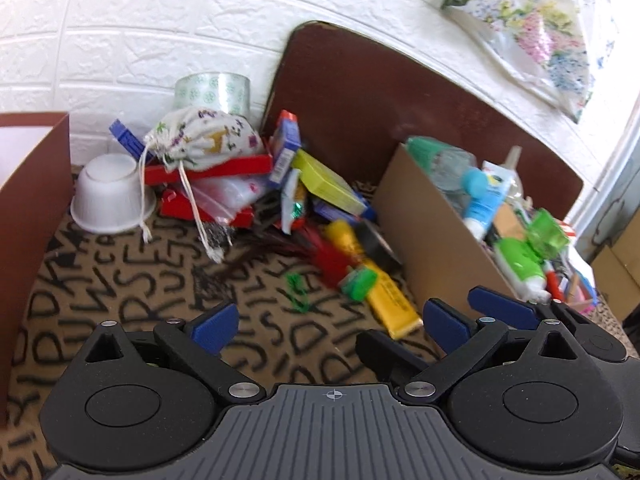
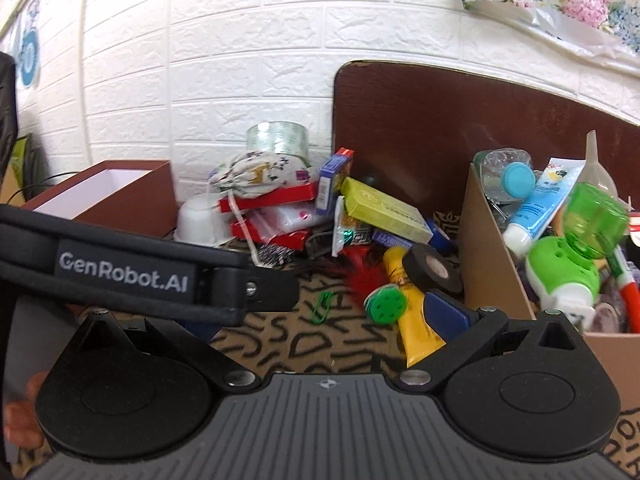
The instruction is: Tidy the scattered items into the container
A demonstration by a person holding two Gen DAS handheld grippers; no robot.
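**Tidying partly done: box filling, heap still on the table**

Setting: a table under a tan cloth [image 1: 120, 280] printed with black letters, pushed against a white brick-pattern wall [image 1: 160, 20], with a dark brown board [image 1: 380, 100] leaning at the far side.

Left gripper [image 1: 328, 322]: blue pads spread wide, nothing between them, poised above bare cloth at the near edge. Right gripper [image 2: 320, 312]: only its right blue finger [image 2: 444, 314] is visible, the left one being hidden behind the strap of the other tool, but the spread of the linkage suggests it is released; nothing is seen held. That finger lies just beside the yellow tube [image 2: 416, 320].

Outward from the fingers: the yellow tube, a green round piece [image 2: 386, 304], a black tape roll [image 2: 434, 268], a red feather [image 1: 328, 260] and a green clip [image 1: 298, 292] lie loose, near the box's left wall. Farther left, against the wall, is a heap: red boxes [image 1: 208, 172], a drawstring pouch [image 1: 204, 138], a clear tape roll [image 1: 212, 90], a white cup [image 1: 110, 196] upside down, a yellow-green carton [image 1: 326, 182].

Container: the cardboard box [image 1: 432, 220] at right already holds a blue-white tube [image 1: 484, 200], a clear bottle [image 2: 502, 172] and a green device [image 2: 568, 264]. A maroon box [image 2: 120, 196] at far left appears empty.

Assessment: roughly half remains, with the yellow tube nearest for pickup.
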